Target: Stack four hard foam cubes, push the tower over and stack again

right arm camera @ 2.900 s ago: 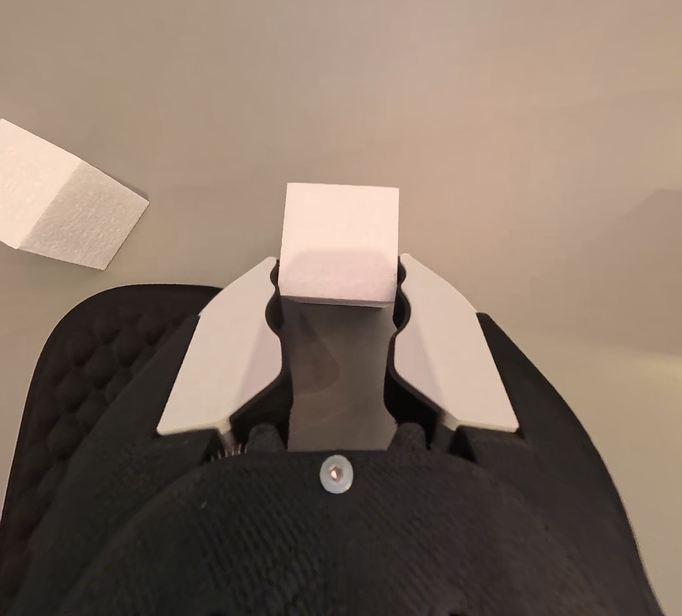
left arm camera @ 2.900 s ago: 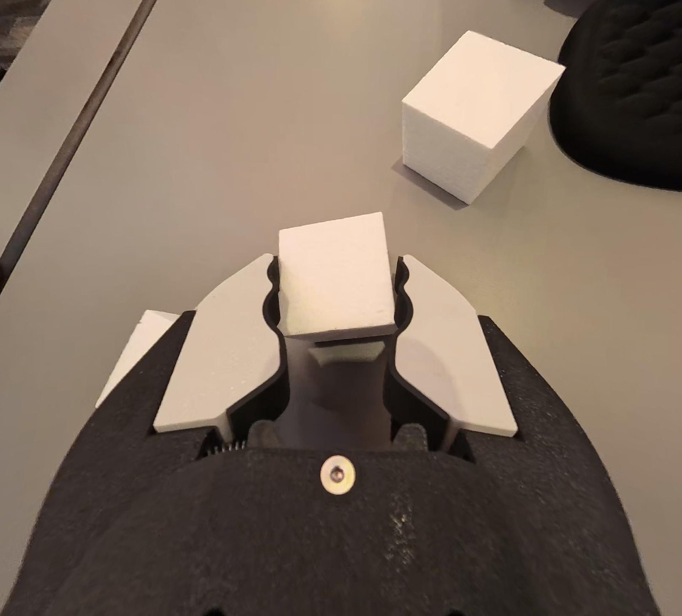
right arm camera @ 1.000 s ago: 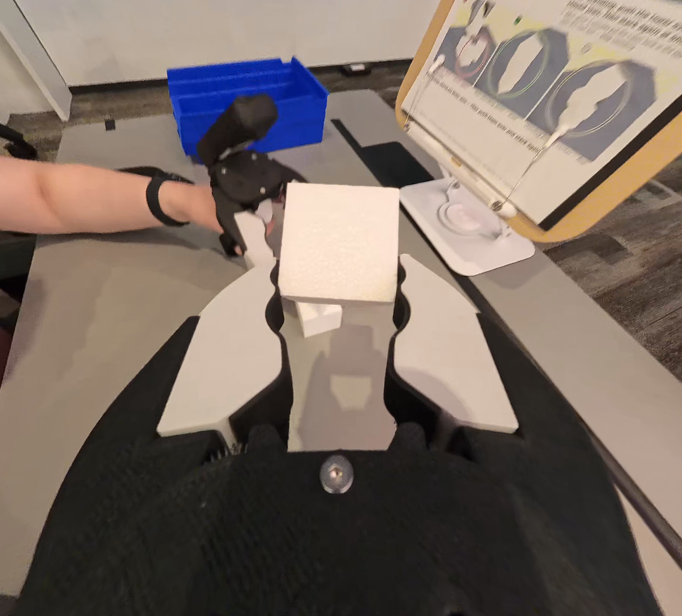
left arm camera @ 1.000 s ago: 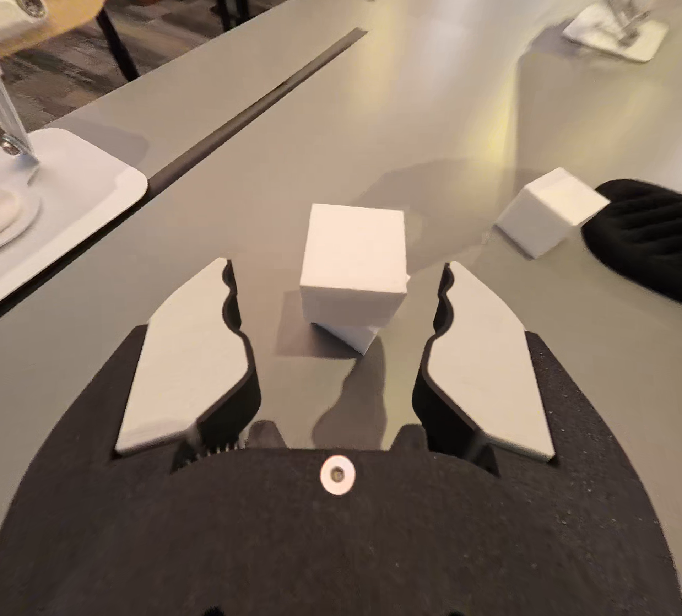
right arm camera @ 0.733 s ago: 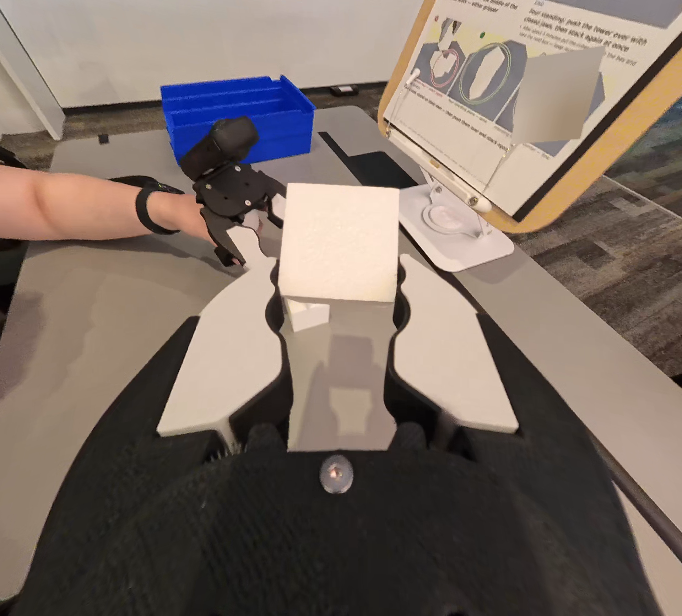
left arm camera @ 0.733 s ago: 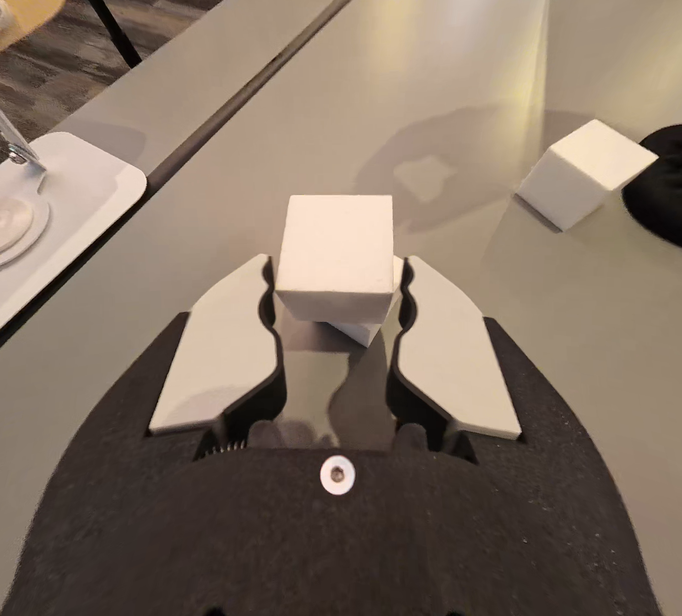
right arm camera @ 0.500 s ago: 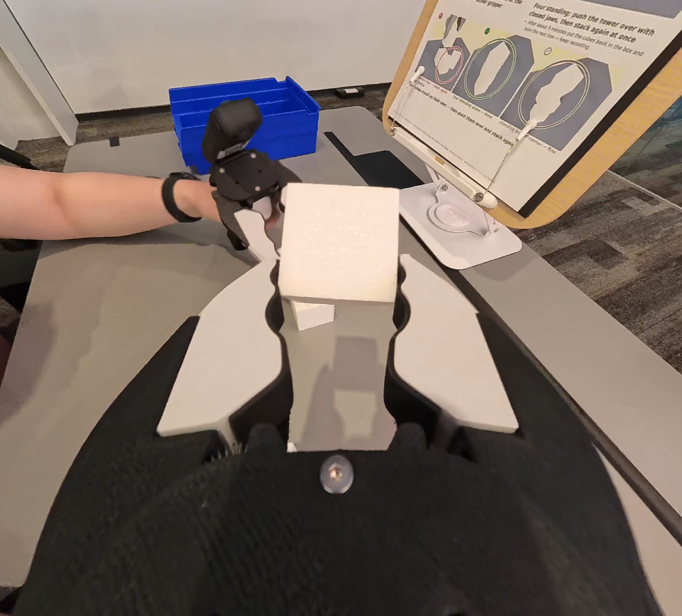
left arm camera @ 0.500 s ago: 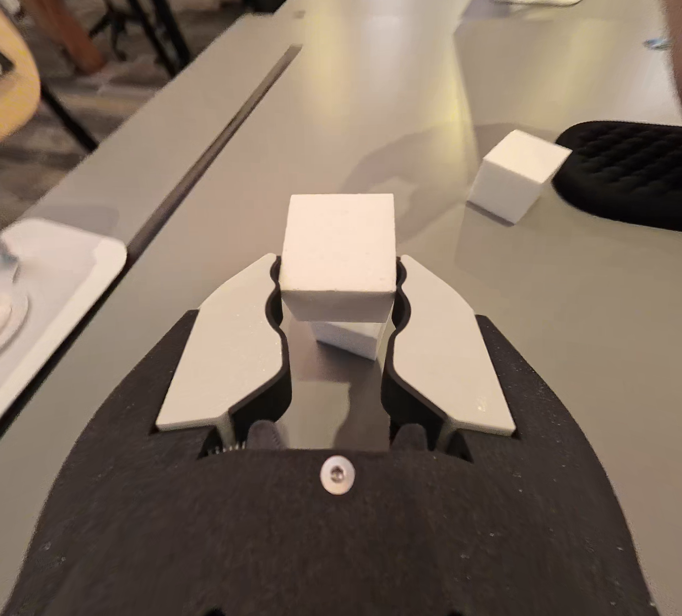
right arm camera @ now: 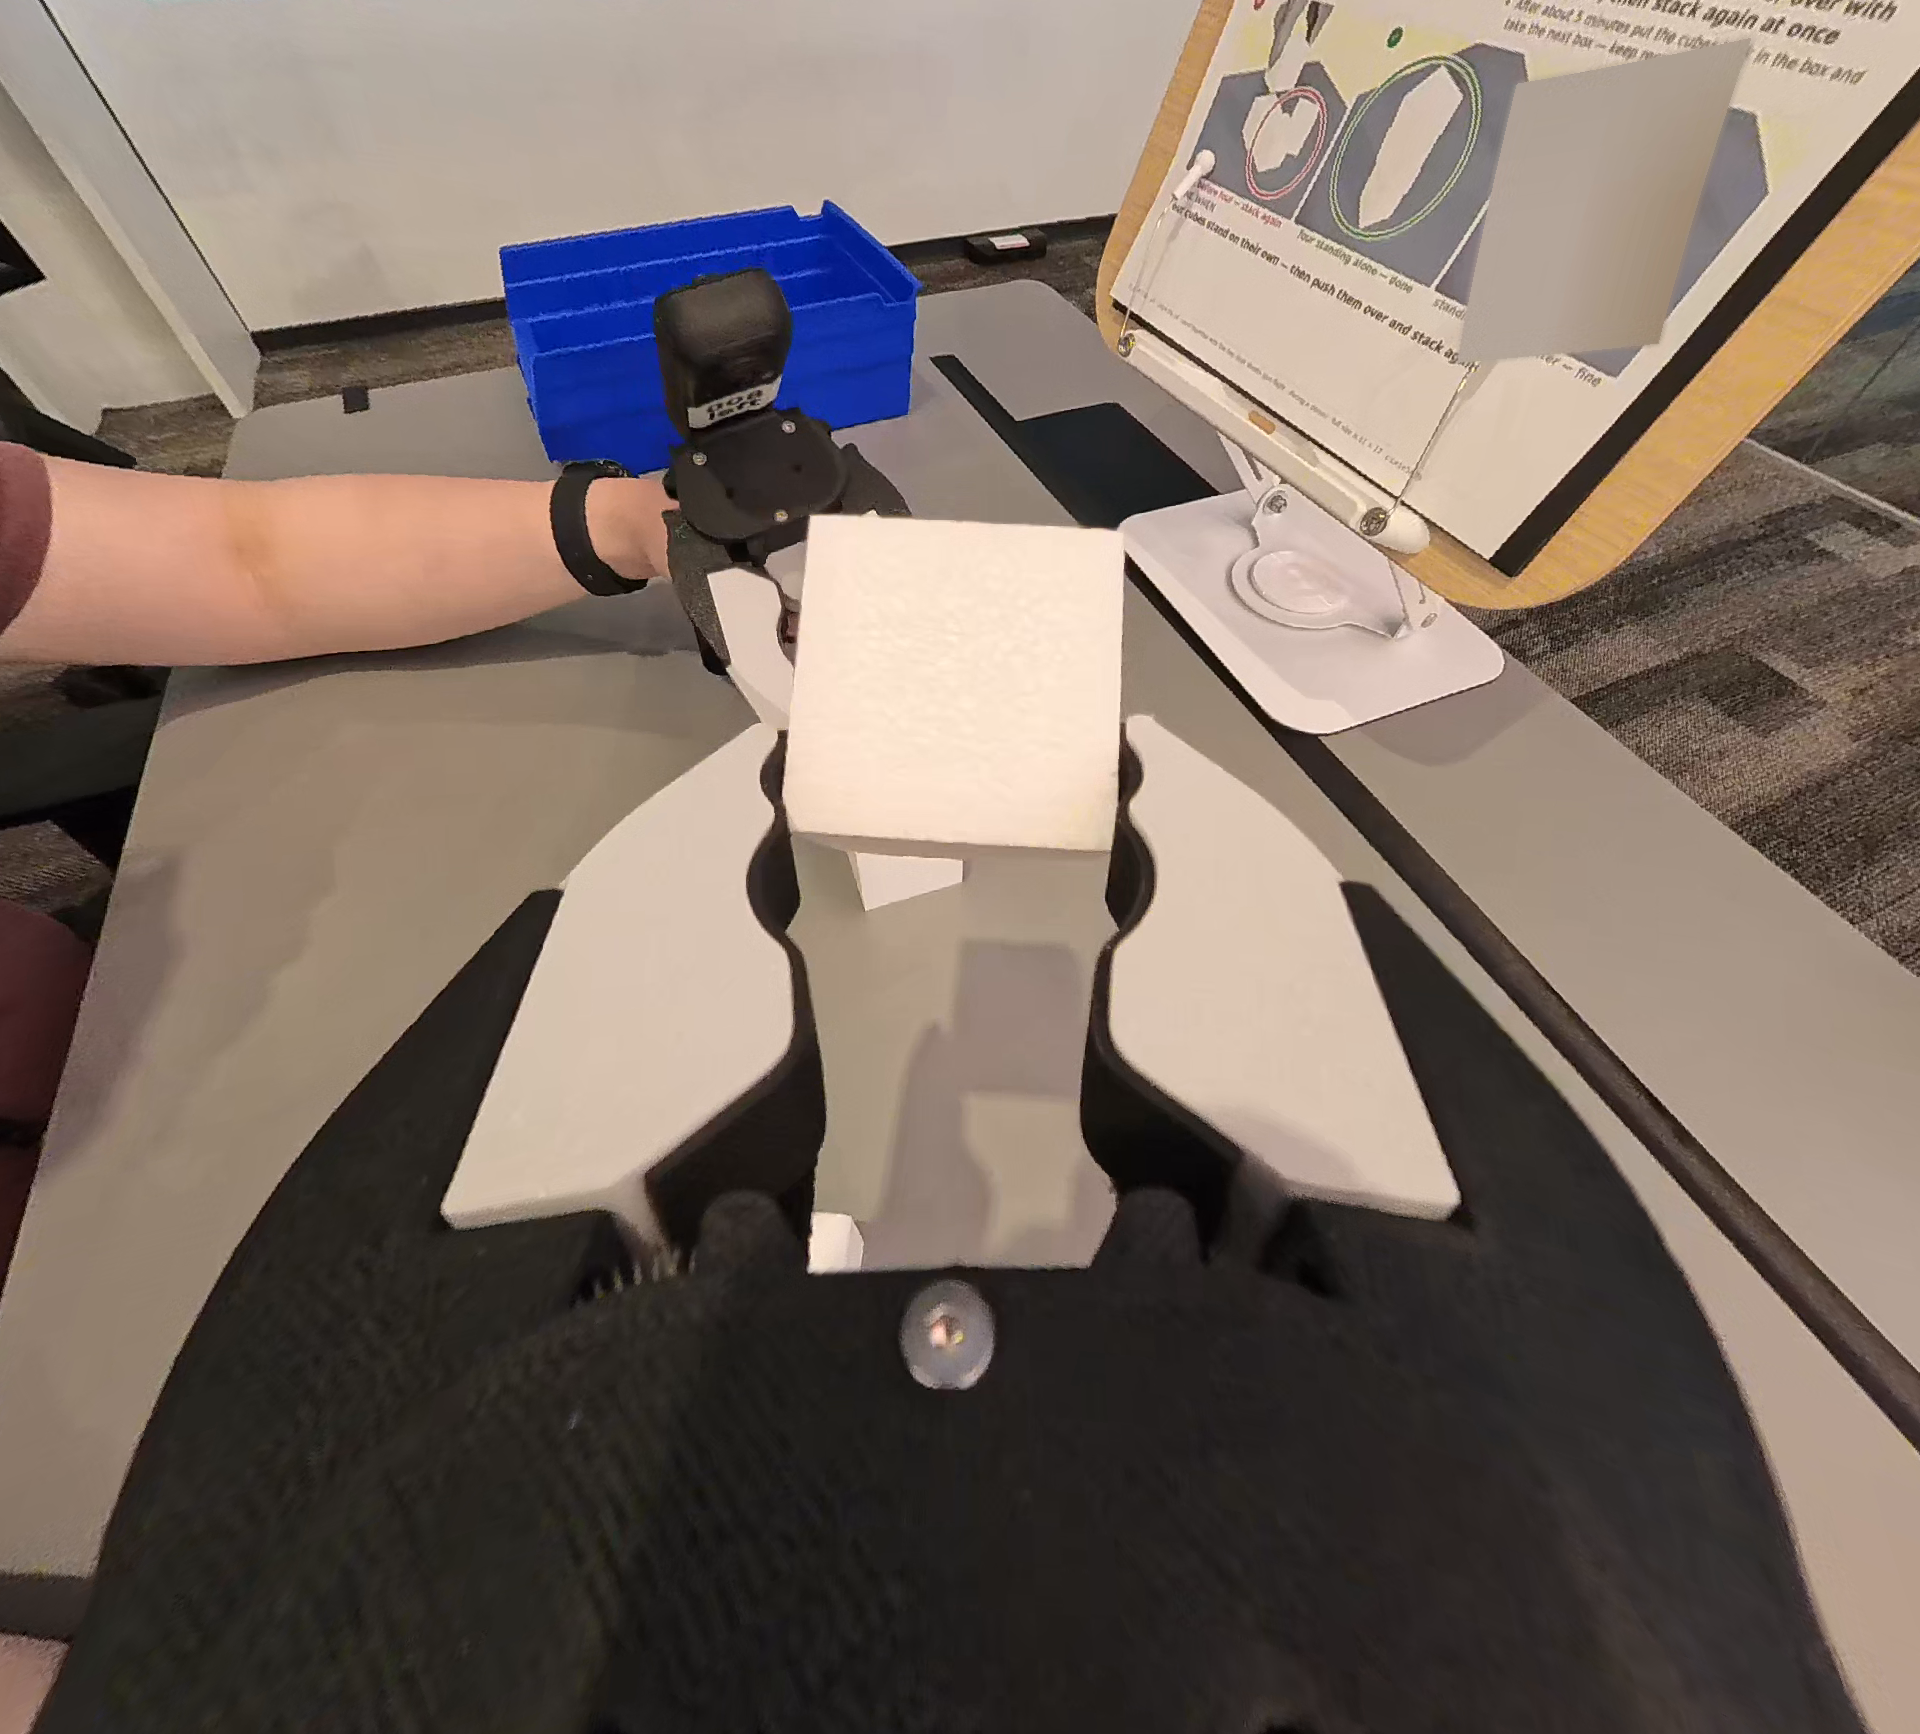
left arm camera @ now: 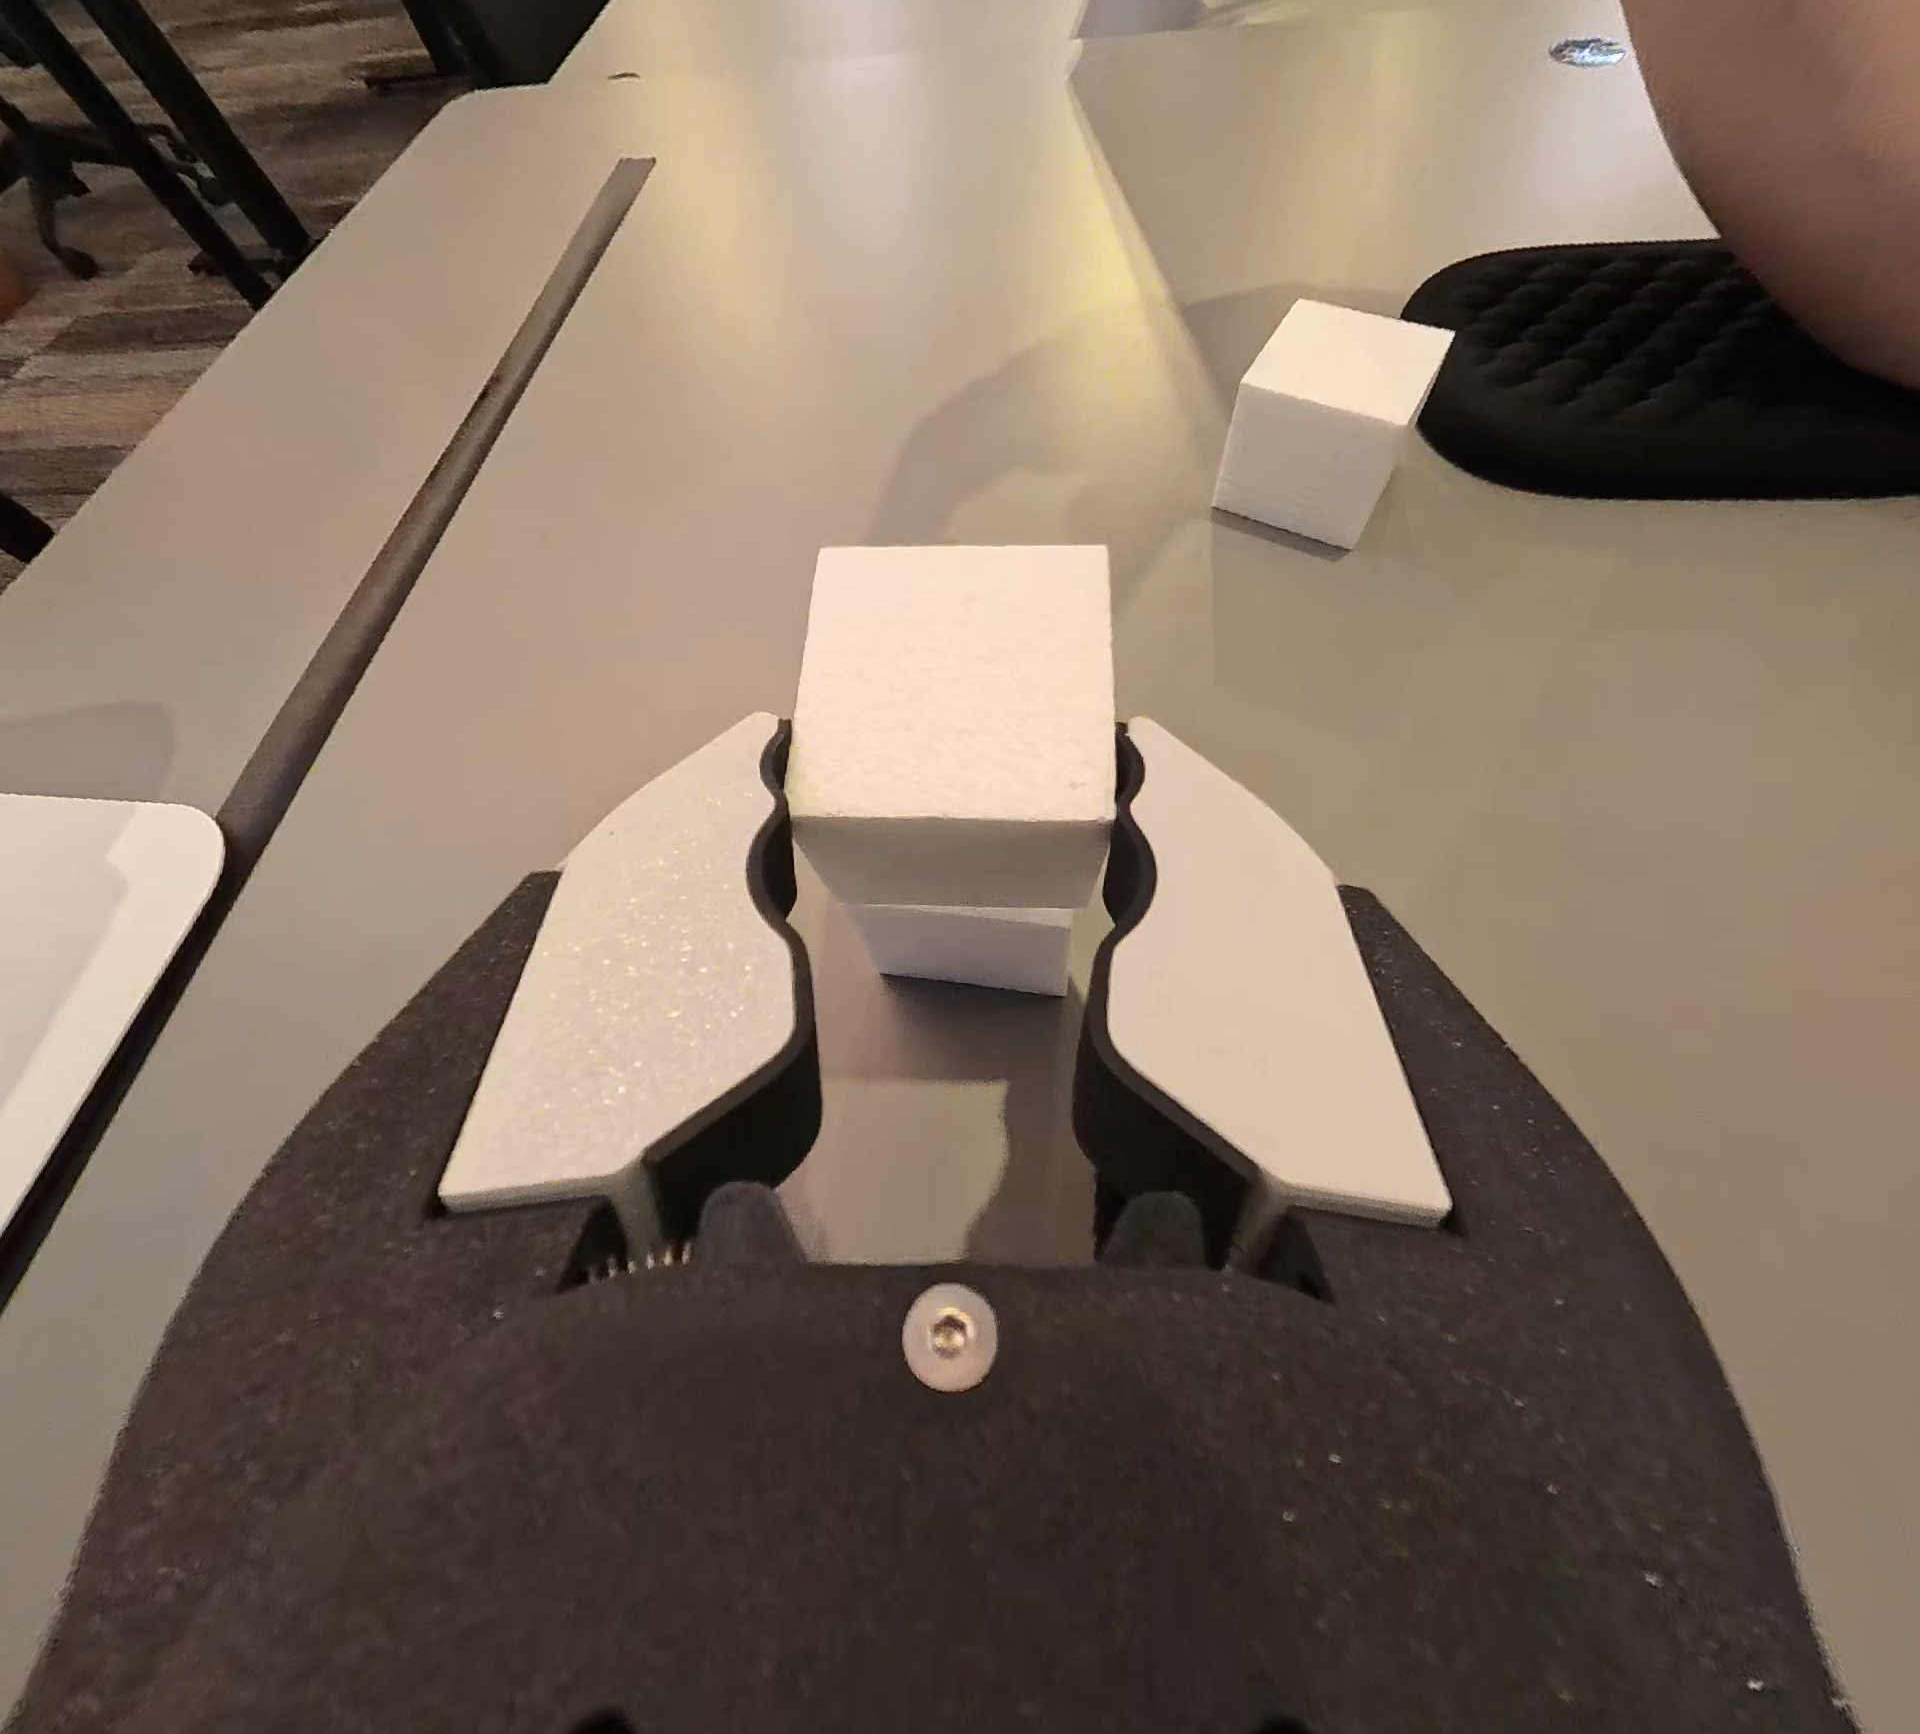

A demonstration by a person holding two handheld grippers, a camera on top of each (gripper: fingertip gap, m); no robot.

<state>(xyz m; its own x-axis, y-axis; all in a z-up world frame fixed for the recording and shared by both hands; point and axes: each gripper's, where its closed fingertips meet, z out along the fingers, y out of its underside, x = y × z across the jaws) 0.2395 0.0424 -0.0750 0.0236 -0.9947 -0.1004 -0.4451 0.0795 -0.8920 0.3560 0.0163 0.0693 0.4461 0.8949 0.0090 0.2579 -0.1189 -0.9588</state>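
Since a second ago your left gripper [left arm camera: 951, 754] has closed onto the upper cube [left arm camera: 951, 697], which sits squarely on the bottom cube [left arm camera: 971, 949] on the grey table [left arm camera: 831, 334]. Your right gripper [right arm camera: 951, 754] clamps another cube [right arm camera: 956, 682] aloft; a fourth cube [left arm camera: 1330, 427] lies beside the black mat [left arm camera: 1662, 375]
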